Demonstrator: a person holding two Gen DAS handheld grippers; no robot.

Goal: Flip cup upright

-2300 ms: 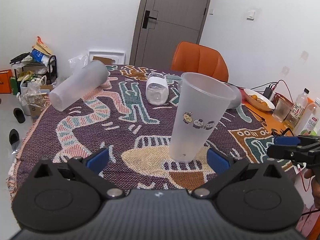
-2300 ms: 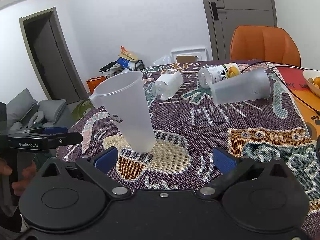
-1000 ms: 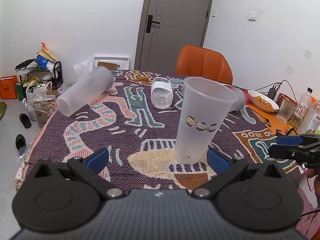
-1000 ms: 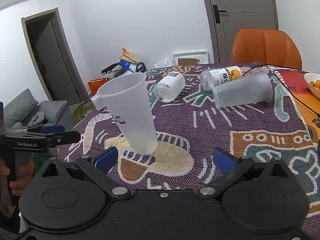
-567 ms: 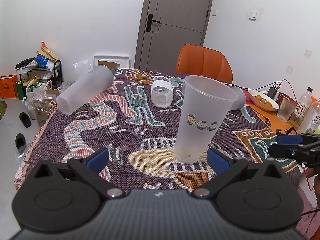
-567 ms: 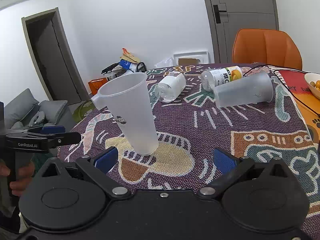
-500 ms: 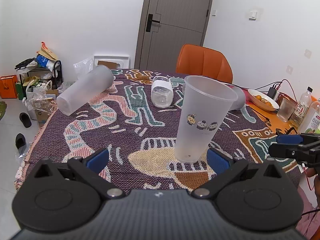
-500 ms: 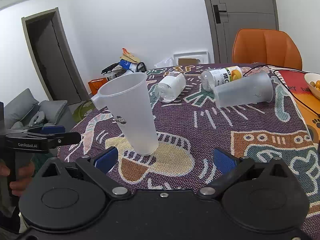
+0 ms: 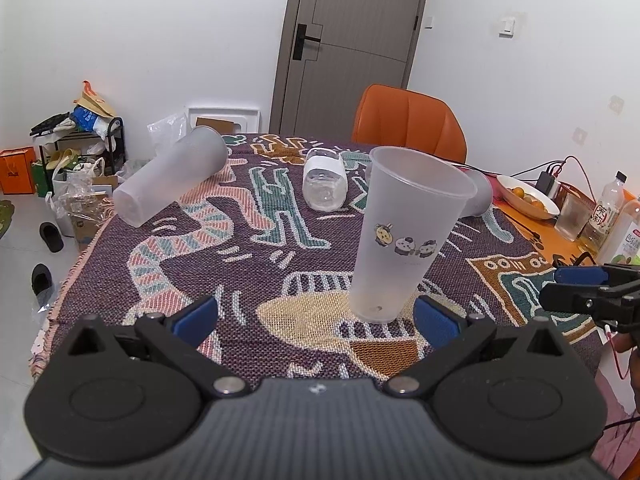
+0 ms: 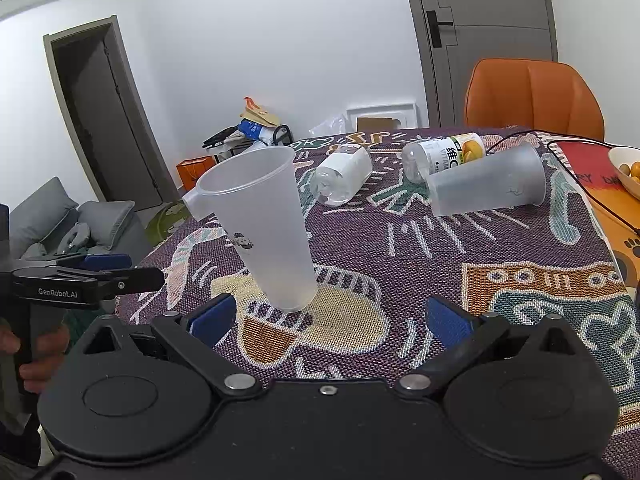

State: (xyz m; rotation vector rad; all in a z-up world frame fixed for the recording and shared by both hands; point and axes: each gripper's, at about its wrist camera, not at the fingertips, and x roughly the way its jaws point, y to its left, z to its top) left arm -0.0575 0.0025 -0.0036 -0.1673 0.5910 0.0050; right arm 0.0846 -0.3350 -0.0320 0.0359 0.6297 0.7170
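Observation:
A frosted plastic cup (image 9: 404,236) with small cartoon figures stands upright, mouth up, on the patterned tablecloth (image 9: 248,248); it also shows in the right wrist view (image 10: 264,228). My left gripper (image 9: 316,318) is open and empty, just in front of the cup, not touching it. My right gripper (image 10: 328,320) is open and empty, pulled back from the cup. Each gripper shows in the other's view, the right gripper (image 9: 580,288) at the right edge and the left gripper (image 10: 96,276) at the left edge.
A second frosted cup (image 9: 168,176) lies on its side at the table's far left; a third cup (image 10: 486,186) lies on its side. Two bottles (image 10: 344,174) (image 10: 442,154) lie nearby. An orange chair (image 9: 408,124) stands behind. A bowl of fruit (image 9: 526,196) and bottles (image 9: 604,212) sit at right.
Both grippers have drawn back slightly from the upright cup and stayed open. The cup has not moved.

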